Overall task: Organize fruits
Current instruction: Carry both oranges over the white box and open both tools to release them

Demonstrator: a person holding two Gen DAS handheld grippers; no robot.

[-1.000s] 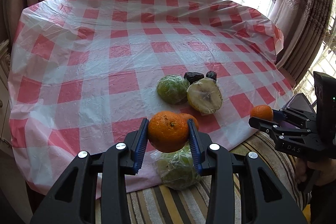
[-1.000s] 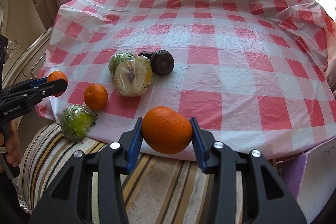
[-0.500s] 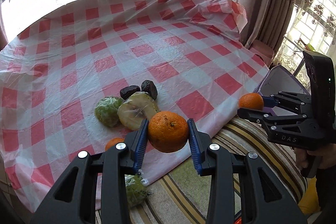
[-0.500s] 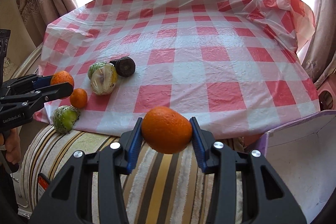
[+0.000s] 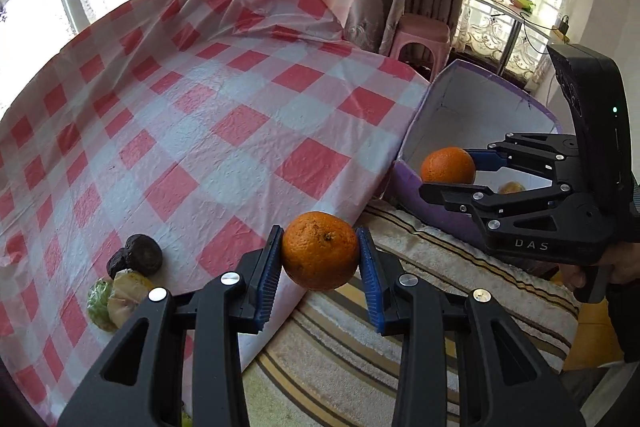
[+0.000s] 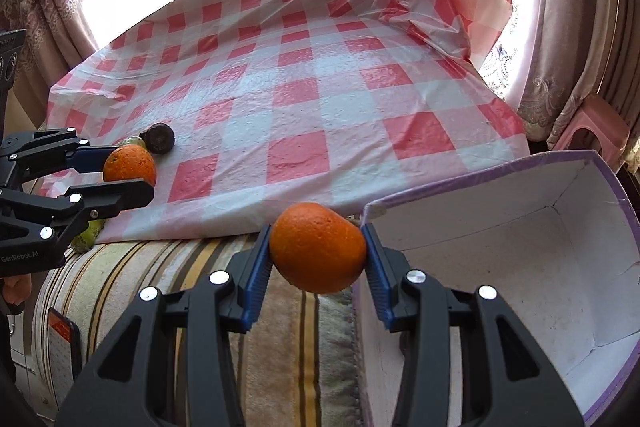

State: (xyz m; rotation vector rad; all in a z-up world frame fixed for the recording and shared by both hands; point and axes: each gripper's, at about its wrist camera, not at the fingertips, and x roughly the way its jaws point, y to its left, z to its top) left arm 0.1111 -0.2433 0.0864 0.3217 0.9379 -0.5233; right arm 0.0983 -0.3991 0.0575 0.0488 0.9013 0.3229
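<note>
My left gripper [image 5: 320, 273] is shut on an orange [image 5: 320, 250], held over the striped cushion at the table's front edge. It also shows in the right wrist view [image 6: 129, 165]. My right gripper [image 6: 318, 261] is shut on another orange [image 6: 317, 247], at the near rim of the purple box [image 6: 520, 247] with a white inside. In the left wrist view this gripper [image 5: 450, 167] holds its orange [image 5: 448, 165] over the box [image 5: 440, 107], where a yellowish fruit [image 5: 510, 188] lies. Dark fruits [image 5: 138, 255] and wrapped green and yellow fruits [image 5: 116, 297] remain on the checked tablecloth [image 5: 200, 127].
A pink stool [image 5: 420, 35] stands behind the box by the curtains. A striped cushion [image 6: 200, 287] runs along the table's front edge. A green wrapped fruit [image 6: 88, 235] lies at the cloth's edge. A phone [image 6: 64, 347] sits low at left.
Both grippers have swung right with their oranges, away from the fruit pile. The purple box has come into full view, and the right orange now sits at its rim.
</note>
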